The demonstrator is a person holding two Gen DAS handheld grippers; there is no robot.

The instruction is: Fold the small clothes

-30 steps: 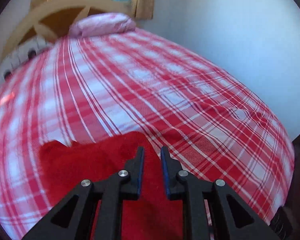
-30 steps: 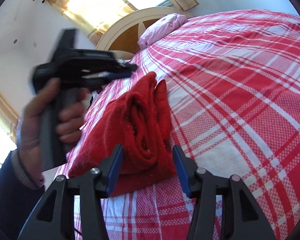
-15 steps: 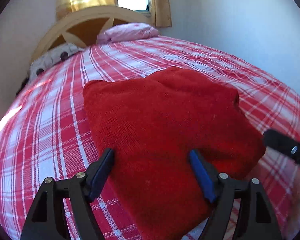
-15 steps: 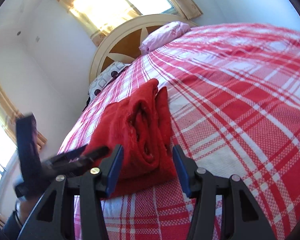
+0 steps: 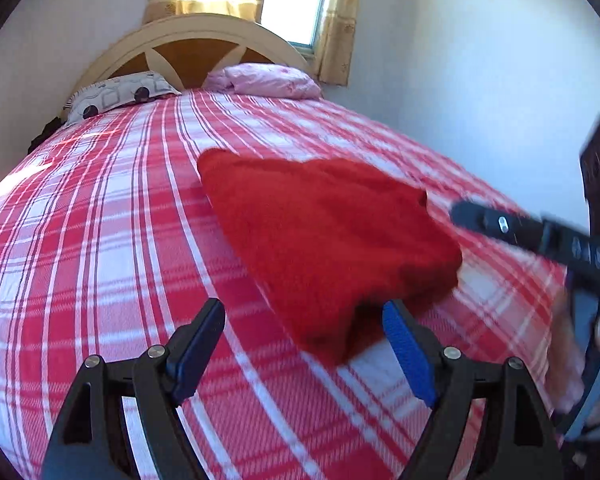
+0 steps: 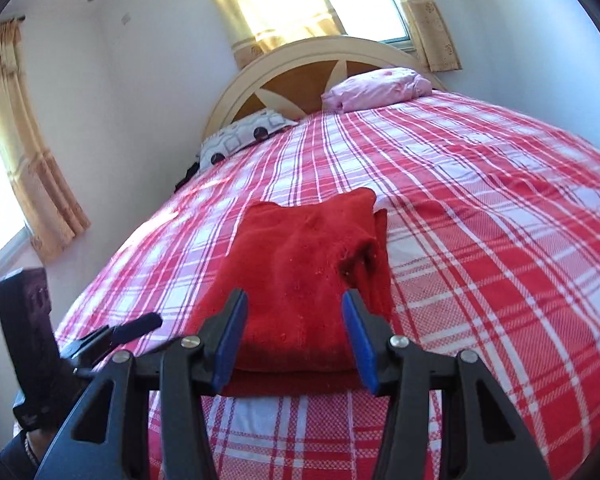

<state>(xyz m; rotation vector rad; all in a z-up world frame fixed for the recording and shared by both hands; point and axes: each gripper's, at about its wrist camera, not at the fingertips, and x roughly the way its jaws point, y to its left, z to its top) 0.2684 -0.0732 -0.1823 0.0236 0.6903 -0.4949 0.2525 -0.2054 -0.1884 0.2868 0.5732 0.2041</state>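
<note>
A bed with a red-and-white plaid bedspread (image 5: 100, 248) was seen in both wrist views, with an arched cream headboard (image 5: 196, 36) at its far end. Against the headboard, a grey patterned pillow (image 5: 120, 94) was laid toward the left corner and a pink pillow (image 5: 268, 78) toward the right. A folded red garment (image 5: 324, 236) was found lying flat on the bedspread, nearer the foot edge than the headboard, its layered fold edges visible in the right wrist view (image 6: 364, 256). The left gripper (image 5: 304, 340) was held with its fingers spread wide and empty, just short of the garment's near corner, which was overlapped by the right fingertip only. The right gripper (image 6: 296, 332) was likewise held with its fingers parted and gripping nothing, the garment's near edge being framed between them; whether the cloth was touched could not be told.
</note>
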